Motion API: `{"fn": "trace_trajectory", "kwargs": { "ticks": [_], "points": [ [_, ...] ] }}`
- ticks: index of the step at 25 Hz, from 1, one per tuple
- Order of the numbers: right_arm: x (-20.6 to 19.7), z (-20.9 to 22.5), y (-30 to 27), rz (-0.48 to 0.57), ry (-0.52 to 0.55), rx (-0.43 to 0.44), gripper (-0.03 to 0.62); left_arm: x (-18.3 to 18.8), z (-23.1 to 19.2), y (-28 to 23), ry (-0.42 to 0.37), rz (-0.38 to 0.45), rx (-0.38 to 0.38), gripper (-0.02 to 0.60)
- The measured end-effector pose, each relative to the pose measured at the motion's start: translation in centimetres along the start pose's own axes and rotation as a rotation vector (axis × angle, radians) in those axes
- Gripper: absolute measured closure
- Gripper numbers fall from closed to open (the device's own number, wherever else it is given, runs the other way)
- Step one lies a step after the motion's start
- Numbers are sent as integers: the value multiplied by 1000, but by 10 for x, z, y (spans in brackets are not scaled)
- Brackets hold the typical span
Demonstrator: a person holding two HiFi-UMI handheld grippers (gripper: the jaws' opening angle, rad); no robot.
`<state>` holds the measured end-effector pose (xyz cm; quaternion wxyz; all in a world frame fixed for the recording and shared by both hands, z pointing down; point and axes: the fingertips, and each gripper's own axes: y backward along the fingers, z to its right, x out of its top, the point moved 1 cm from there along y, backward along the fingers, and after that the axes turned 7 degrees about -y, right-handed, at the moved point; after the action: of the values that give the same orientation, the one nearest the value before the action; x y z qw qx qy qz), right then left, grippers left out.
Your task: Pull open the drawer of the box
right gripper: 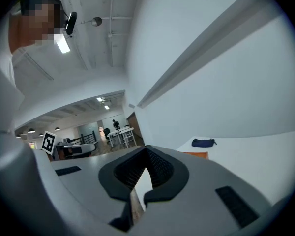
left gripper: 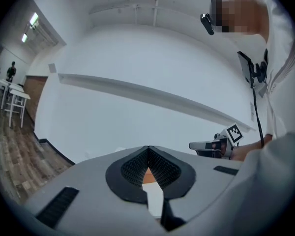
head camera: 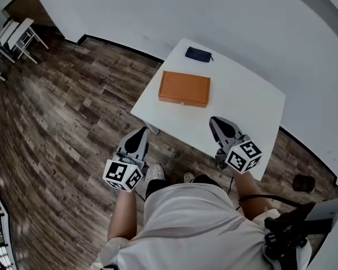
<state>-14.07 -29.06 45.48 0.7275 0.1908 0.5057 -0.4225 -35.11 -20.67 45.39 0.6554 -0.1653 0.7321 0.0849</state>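
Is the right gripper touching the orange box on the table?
Apart. The head view shows a strip of bare white table between the right gripper and the orange box.

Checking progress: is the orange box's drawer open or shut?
Shut: the orange box on the table has a flush front, with no drawer sticking out.

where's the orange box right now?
Head view: the orange box lies flat on the white table, toward its left side, with the dark blue pouch beyond it near the wall.
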Motion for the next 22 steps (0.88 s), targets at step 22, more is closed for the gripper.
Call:
{"fn": "trace_trajectory", "kwargs": {
  "ticks": [22],
  "points": [
    [-10, 37, 25, 45, -77, -337, 595, -96, 3, -147, -21, -316, -262, 508]
  ]
}}
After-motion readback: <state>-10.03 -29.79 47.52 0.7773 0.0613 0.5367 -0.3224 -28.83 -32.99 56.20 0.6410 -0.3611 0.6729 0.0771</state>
